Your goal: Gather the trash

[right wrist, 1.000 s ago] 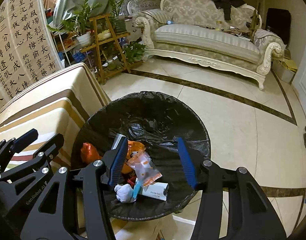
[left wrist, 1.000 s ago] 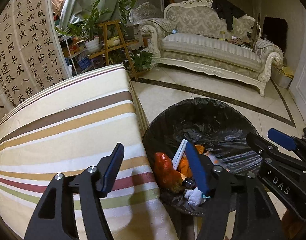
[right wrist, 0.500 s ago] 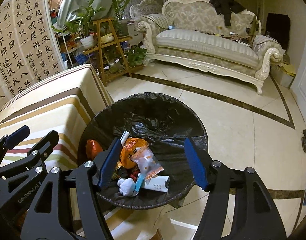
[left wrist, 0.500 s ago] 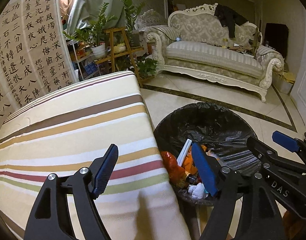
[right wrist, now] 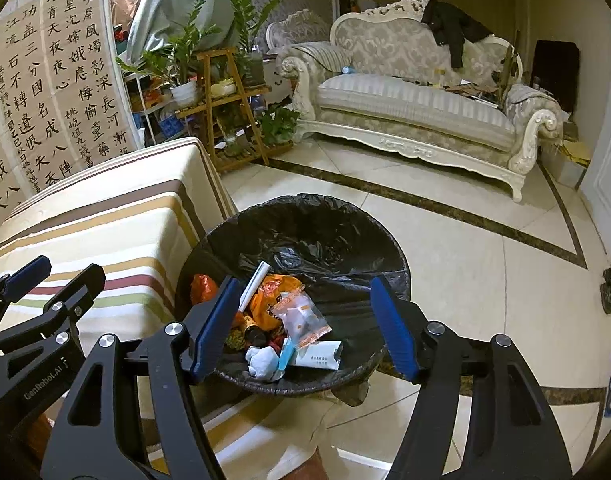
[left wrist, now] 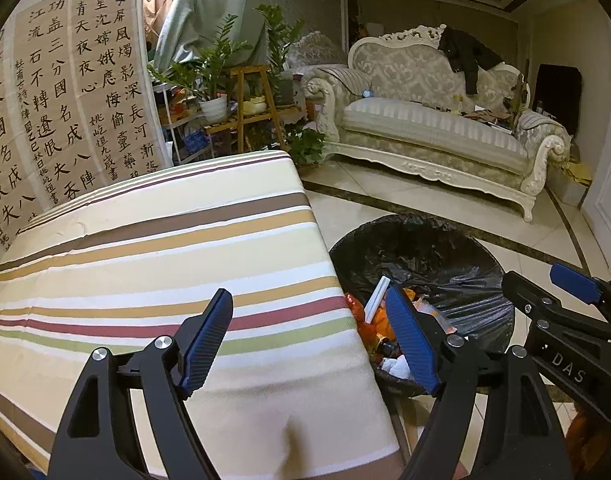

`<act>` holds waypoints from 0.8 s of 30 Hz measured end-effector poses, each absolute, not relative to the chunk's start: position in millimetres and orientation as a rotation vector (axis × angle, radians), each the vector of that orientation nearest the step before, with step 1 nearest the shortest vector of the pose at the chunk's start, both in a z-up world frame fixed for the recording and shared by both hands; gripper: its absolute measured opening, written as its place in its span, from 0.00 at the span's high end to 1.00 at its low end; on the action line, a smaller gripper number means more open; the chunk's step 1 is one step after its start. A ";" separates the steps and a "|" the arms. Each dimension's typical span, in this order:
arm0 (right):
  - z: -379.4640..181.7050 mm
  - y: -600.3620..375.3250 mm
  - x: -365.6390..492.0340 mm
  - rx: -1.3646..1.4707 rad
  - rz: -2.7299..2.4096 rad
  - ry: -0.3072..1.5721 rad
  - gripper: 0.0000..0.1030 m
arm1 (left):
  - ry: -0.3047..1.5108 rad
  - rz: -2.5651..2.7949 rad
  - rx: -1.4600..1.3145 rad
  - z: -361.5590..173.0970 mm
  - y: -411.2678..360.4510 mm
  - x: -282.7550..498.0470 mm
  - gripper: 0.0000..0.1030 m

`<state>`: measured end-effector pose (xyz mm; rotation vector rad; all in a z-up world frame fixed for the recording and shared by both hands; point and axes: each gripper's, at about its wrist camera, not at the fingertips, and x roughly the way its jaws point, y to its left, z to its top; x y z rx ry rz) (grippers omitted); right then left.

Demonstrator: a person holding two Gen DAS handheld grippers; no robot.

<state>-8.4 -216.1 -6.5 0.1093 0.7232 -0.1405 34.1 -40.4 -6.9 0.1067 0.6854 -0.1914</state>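
A round bin with a black liner point(right wrist: 325, 236) stands on the floor beside the striped table point(left wrist: 145, 264); it also shows in the left wrist view point(left wrist: 433, 248). It holds trash: an orange wrapper point(right wrist: 271, 300), a clear snack packet point(right wrist: 303, 316), a white box point(right wrist: 317, 356), crumpled tissue point(right wrist: 261, 362) and a white stick point(right wrist: 254, 286). My left gripper point(left wrist: 309, 340) is open and empty above the table's near right corner. My right gripper point(right wrist: 305, 324) is open and empty above the bin.
An ornate white sofa point(left wrist: 437, 132) with a dark garment stands at the back. A wooden plant stand point(right wrist: 229, 108) with potted plants is behind the table. A calligraphy screen point(left wrist: 57, 100) stands at the left. A dark object point(right wrist: 608, 290) lies on the tiled floor.
Both grippers have lifted and pulled back, so the bin and table look smaller and lower in view. Both stay open and empty. The trash in the bin has not moved.
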 end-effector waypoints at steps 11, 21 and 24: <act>-3.9 -210.6 -13.8 0.099 -0.137 0.711 0.36 | 0.678 -0.186 0.100 -5.5 -37.3 30.5 0.26; -2.5 -210.2 -15.3 0.099 -0.138 0.708 0.35 | 0.678 -0.186 0.099 -5.8 -37.1 29.4 0.26; -2.7 -210.2 -15.2 0.099 -0.138 0.709 0.36 | 0.679 -0.186 0.099 -5.9 -37.0 29.4 0.26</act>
